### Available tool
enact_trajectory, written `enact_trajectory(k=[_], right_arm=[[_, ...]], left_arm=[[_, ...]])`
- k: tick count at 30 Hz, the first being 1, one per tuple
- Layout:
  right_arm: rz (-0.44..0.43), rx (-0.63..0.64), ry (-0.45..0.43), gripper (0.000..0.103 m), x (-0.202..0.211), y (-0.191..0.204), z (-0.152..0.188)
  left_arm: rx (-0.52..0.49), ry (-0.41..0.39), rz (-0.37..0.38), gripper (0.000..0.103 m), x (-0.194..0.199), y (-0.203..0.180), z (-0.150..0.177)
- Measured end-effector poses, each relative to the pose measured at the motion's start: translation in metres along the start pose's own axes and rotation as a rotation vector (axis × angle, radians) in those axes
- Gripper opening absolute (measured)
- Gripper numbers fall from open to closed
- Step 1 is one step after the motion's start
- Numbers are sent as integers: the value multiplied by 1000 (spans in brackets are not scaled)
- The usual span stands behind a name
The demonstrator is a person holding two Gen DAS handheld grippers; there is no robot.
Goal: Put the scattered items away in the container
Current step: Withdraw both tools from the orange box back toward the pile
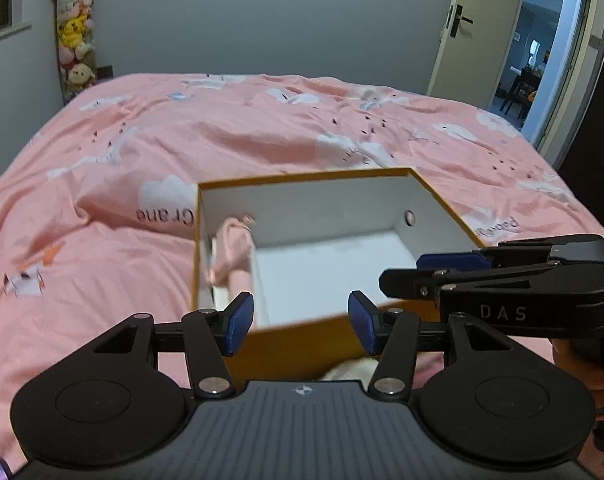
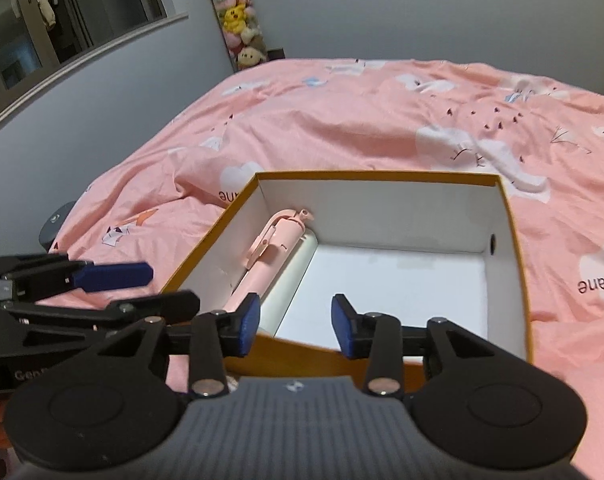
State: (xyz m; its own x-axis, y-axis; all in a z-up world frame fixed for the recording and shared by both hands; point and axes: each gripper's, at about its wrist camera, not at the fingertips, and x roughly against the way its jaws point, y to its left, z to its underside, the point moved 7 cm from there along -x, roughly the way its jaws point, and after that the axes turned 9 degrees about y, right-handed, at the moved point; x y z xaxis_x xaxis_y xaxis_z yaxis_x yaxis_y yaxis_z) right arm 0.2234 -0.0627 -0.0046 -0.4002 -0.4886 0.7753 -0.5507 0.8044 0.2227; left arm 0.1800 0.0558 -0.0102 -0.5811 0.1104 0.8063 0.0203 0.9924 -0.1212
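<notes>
Both tongs, left (image 1: 300, 322) and right (image 2: 295, 324), are held open and empty; the cream fluffy item (image 1: 351, 370) before the orange cardboard box (image 1: 302, 346) should be gripped squarely.

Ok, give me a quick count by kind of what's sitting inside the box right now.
Pink handled item (looks like a folded selfie stick): 1
White roll-shaped item beside it: 1
Total: 2, both along the left wall of the orange box. The rest of the white floor is bare. Both grippers, left and right, are open and hold nothing.
</notes>
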Motion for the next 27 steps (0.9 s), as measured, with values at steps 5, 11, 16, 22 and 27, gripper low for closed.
enact_trajectory(k=[5, 11, 16, 22, 27], right_arm=[[19, 10, -54, 45, 25, 2, 20], [41, -1, -90, 55, 49, -2, 50], [76, -50, -86, 53, 58, -14, 85], [93, -97, -35, 48, 57, -22, 126], [109, -123, 13, 43, 52, -26, 155]], left_arm=[[13, -3, 7, 62, 11, -8, 19], [35, 10, 32, 62, 20, -14, 48], [51, 47, 47, 57, 22, -15, 75], [62, 81, 108, 55, 26, -20, 102], [41, 102, 163, 55, 25, -32, 120]])
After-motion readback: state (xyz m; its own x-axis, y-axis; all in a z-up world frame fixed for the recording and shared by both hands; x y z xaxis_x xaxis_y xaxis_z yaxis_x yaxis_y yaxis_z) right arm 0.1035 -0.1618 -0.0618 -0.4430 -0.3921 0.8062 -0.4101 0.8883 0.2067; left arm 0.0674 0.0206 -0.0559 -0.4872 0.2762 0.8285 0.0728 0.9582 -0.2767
